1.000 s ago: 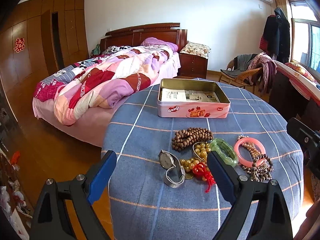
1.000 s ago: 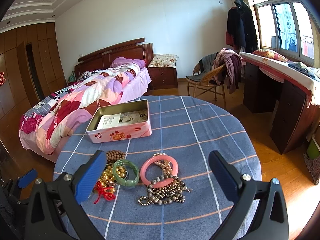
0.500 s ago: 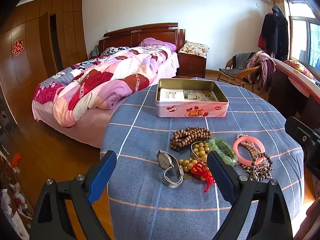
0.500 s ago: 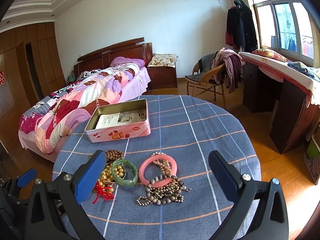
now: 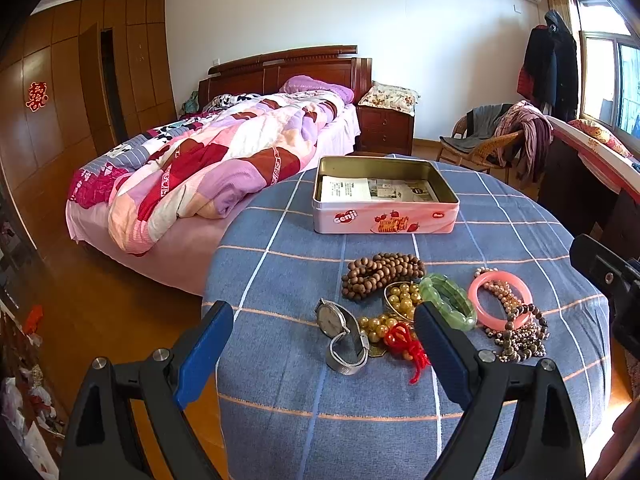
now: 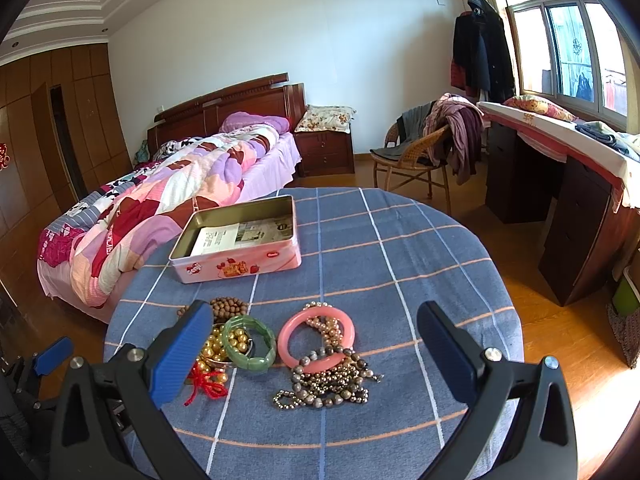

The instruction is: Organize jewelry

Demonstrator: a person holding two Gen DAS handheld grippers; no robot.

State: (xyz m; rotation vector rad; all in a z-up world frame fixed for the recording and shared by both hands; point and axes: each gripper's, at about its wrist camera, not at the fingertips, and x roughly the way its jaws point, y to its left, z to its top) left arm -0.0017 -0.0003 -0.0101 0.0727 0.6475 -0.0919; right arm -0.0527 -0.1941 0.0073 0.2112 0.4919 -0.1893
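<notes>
Jewelry pile (image 6: 280, 352) near table edge — pink tin (image 5: 384, 200) beyond; left gripper (image 5: 324, 346) and right gripper (image 6: 314, 346) both spread apart, holding nothing.

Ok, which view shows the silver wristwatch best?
The left wrist view: the silver wristwatch sits unobstructed between the open left gripper, dial and mesh band visible. In the right wrist view the watch is hidden behind the right gripper's left finger.

Home bedroom: quilted bed (image 5: 224, 164), nightstand (image 5: 386, 130)
</notes>
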